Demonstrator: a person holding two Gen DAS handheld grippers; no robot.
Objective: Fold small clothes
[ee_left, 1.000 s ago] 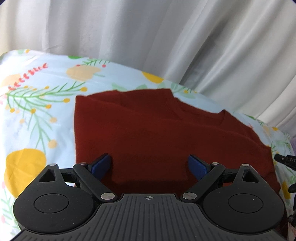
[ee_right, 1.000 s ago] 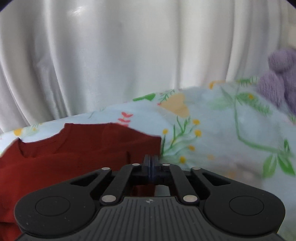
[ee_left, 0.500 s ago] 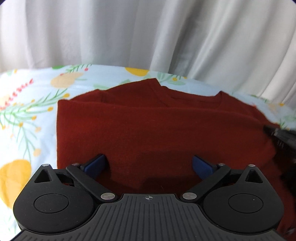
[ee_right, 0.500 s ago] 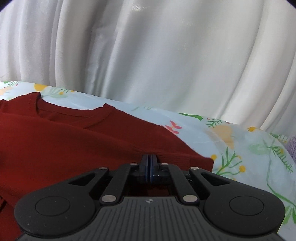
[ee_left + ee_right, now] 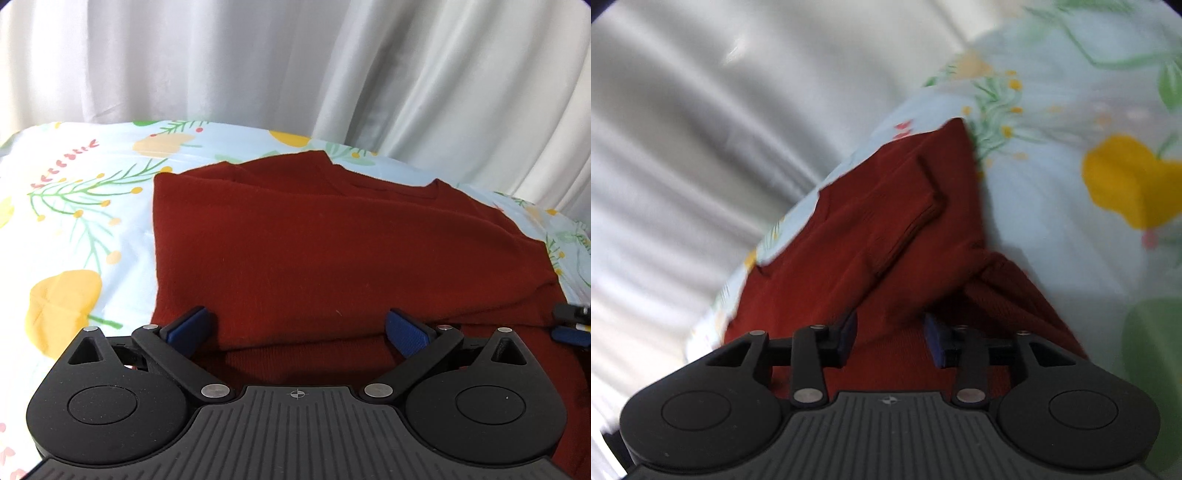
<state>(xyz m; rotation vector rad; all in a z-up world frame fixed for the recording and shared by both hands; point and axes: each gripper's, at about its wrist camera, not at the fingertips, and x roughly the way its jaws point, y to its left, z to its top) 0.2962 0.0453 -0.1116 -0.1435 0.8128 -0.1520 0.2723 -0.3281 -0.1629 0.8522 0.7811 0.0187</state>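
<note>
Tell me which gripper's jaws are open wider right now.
The left gripper: its blue pads sit far apart over the red garment. The right gripper shows a narrower gap.

Soft, even daylight is being filtered through the white curtain (image 5: 258, 62) in the left wrist view, where detail is being rendered sharply and only a faint shadow is being cast on the red garment (image 5: 332, 251) beneath the left gripper (image 5: 295, 325). The right wrist view is being smeared by motion blur; a glare streak is being reflected off the curtain. Straight lines are being bowed at both frames' edges, and corners are being darkened.
</note>
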